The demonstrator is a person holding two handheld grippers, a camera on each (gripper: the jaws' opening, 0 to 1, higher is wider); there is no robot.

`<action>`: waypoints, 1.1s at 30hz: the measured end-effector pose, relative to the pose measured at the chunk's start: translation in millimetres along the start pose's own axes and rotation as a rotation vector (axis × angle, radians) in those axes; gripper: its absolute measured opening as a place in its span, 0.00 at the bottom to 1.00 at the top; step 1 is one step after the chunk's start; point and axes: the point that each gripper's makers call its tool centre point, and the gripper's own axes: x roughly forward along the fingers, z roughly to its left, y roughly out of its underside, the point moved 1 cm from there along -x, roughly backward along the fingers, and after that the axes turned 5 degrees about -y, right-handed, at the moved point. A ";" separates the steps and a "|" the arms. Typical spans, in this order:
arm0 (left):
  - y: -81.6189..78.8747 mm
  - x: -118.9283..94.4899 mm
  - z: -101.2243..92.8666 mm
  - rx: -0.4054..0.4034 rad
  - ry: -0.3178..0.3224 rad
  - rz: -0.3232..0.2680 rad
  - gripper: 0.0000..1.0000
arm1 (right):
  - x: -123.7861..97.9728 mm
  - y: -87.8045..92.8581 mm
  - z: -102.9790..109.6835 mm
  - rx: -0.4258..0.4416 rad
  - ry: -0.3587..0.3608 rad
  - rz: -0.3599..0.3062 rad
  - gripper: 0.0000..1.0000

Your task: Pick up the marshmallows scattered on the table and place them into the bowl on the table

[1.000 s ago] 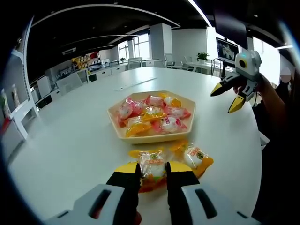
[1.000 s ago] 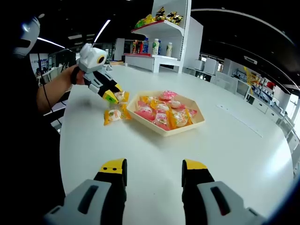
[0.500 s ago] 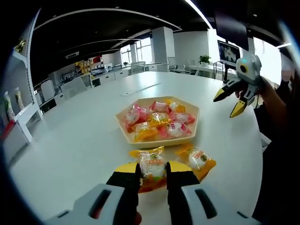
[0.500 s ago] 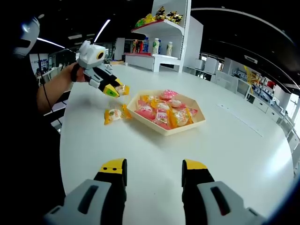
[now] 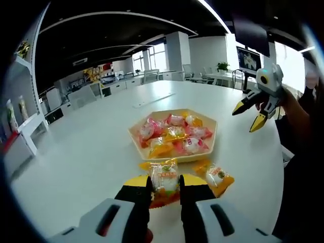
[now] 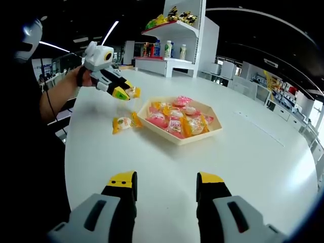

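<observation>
A beige hexagonal bowl [image 5: 167, 158] holds several pink and orange wrapped marshmallows [image 5: 174, 135] on the white table. My left gripper [image 5: 164, 181] is shut on an orange-wrapped marshmallow [image 5: 163, 171], held in the air short of the bowl. A second orange packet [image 5: 216, 175] lies on the table just before the bowl. In the right gripper view the left gripper [image 6: 124, 93] hovers left of the bowl [image 6: 157, 134] with its packet [image 6: 133, 92], above the loose packet [image 6: 124, 123]. My right gripper [image 6: 166, 185] is open over bare table, also seen raised at right [image 5: 246, 116].
The white table [image 6: 243, 167] is wide, with bare surface right of the bowl. A person's arm [image 6: 61, 96] holds the left gripper near the table's left edge. A white shelf unit [image 6: 177, 45] with bottles and snacks stands behind the table.
The left gripper has lifted its packet off the table, away from the loose packet, and risen beside the bowl. The right gripper has stayed still and open.
</observation>
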 end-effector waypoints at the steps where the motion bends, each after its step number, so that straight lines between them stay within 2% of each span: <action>1: -0.5 -0.2 0.3 0.003 -0.001 -0.001 0.23 | 0.0 0.2 0.0 0.000 0.000 0.001 0.47; 33: -6.1 -0.6 0.0 0.022 0.004 -0.002 0.23 | 2.3 4.6 1.8 0.015 -0.012 0.009 0.47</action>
